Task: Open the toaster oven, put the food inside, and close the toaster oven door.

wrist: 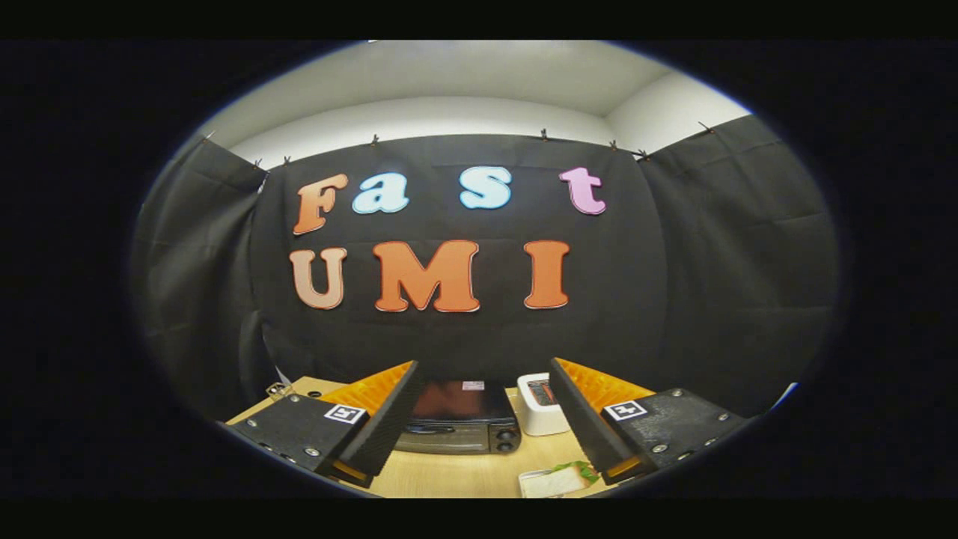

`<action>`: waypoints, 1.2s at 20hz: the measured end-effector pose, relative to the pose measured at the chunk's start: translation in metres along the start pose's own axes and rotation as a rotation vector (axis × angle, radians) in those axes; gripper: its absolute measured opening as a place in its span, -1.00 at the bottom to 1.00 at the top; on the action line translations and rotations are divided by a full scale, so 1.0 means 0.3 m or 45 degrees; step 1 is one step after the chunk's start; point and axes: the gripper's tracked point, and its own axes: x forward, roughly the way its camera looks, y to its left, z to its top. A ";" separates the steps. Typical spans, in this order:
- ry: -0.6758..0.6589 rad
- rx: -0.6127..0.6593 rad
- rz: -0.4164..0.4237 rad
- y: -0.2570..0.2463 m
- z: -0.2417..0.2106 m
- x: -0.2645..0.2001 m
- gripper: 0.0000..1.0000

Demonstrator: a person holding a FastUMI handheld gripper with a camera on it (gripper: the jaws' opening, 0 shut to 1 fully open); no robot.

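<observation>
**Fingers spread wide above the table, oven door not yet opened**

Gripper (479, 427) fingers sit nearest, spread wide apart and holding nothing, raised above the wooden table (449, 471).

Beyond and between them stands the toaster oven (460, 423), a dark, boxy appliance with a glossy top, a glass door that looks closed and two knobs down its right side. It looks heavy and rigid, so it should stay put when pulled on. A bar handle seems to run along the top of the door, the likely place to take hold; it looks smooth and could slip.

Just right of the oven is a white box-shaped appliance (540, 408), partly hidden by the right finger.

Nearer, just ahead of the right finger, lies the food (557, 479): a pale, flat piece with green on it, possibly on a tray. It is probably light and soft, so grip gently at an edge.
</observation>
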 end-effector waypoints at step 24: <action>0.518 -0.114 0.103 0.370 -0.739 0.416 1.00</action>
